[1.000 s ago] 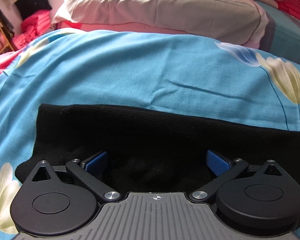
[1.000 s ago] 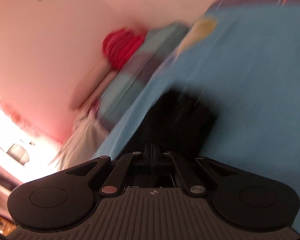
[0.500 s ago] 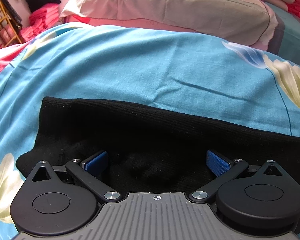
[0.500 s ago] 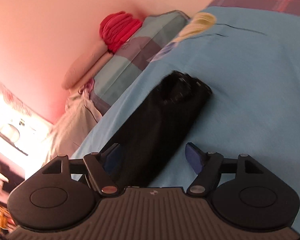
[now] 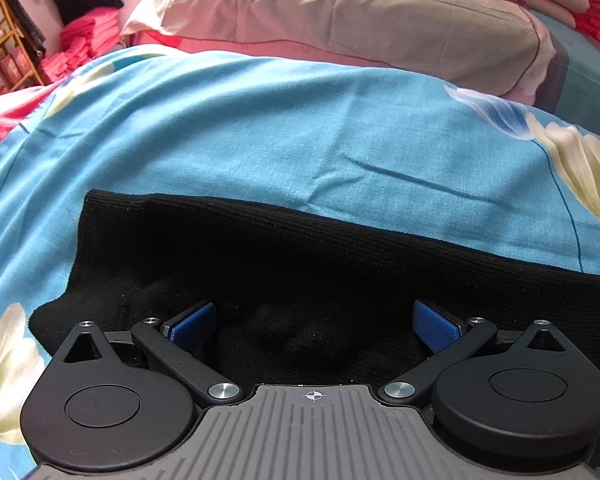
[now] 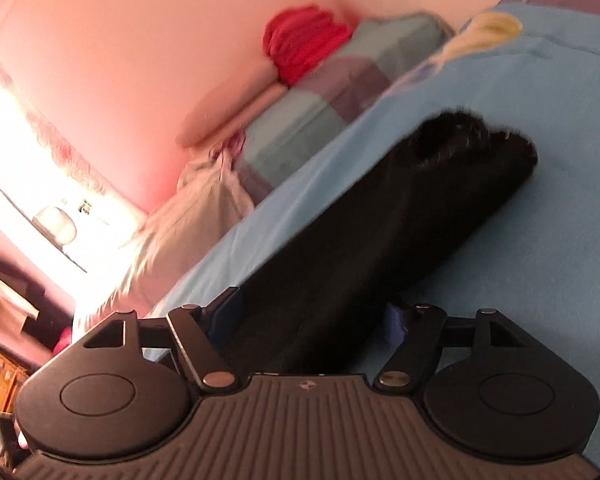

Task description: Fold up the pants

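Black knit pants point(image 5: 300, 256) lie folded in a long strip on the blue flowered bedsheet point(image 5: 260, 128). My left gripper point(image 5: 314, 326) hovers low over one end of the strip, open, its blue pads point(image 5: 436, 330) wide apart with a bunched fold between them. In the right wrist view the pants point(image 6: 380, 240) run away from the camera to a rounded far end. My right gripper point(image 6: 310, 318) sits over the near end. Its jaws are closing, and the strip lies between them without the pads clearly pressing on it.
A beige pillow point(image 5: 360, 20) and a teal checked pillow point(image 6: 340, 92) lie along the head of the bed. Red folded cloth point(image 6: 304, 42) rests on the pillows by the pink wall. Pink folded clothes point(image 5: 80, 44) and a wooden rack point(image 5: 8, 52) stand beyond the bed's left side.
The right gripper went from shut to open and drew back along the pants, so the strip now stretches out ahead of it. The left gripper stayed in place, open.
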Motion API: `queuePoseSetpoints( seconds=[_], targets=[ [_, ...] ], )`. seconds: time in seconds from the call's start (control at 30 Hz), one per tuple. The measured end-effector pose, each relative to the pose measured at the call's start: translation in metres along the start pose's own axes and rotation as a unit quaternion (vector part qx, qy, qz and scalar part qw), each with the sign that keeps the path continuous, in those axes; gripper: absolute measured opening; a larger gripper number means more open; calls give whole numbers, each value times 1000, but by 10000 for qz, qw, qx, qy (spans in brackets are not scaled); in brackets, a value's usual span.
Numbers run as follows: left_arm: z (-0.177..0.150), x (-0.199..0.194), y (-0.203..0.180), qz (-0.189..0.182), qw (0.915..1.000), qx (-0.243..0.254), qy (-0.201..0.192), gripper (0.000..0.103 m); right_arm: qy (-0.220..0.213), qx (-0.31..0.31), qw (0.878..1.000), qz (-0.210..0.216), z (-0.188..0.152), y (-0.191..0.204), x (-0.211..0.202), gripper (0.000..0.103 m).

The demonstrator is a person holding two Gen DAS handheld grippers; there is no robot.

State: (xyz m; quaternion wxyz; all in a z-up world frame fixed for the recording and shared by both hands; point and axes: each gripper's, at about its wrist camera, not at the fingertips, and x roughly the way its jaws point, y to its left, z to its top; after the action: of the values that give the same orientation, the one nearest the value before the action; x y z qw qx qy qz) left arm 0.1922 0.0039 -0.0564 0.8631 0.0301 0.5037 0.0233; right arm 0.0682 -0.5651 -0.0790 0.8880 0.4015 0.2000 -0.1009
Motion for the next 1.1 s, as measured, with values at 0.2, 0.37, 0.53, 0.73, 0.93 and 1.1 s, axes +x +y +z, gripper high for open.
queuePoseSetpoints(
  seconds=[0.2,0.37,0.53,0.73,0.93,1.1],
  targets=[
    [0,-1,-4,82,9999,69,-16,103,-177,66,9988,-461,-3,7,11,40],
    [3,-1,-6,85,9995,299,1,103,25,42,9957,-925,19,1,10,13],
    [5,0,-6,19,9988,482,-30,103,-296,402,9924,-1127,16,-1,4,13],
    [4,-1,-6,-32,9983,581,-79,103,-206,771,9928,-896,13,3,1,39],
    [10,-8,-6,-87,9980,619,-40,103,-47,-318,9882,-1499,-2,43,8,17],
    [15,-37,4,-175,9976,572,-337,103,-498,-1506,9689,-1902,-16,97,1,16]
  ],
)
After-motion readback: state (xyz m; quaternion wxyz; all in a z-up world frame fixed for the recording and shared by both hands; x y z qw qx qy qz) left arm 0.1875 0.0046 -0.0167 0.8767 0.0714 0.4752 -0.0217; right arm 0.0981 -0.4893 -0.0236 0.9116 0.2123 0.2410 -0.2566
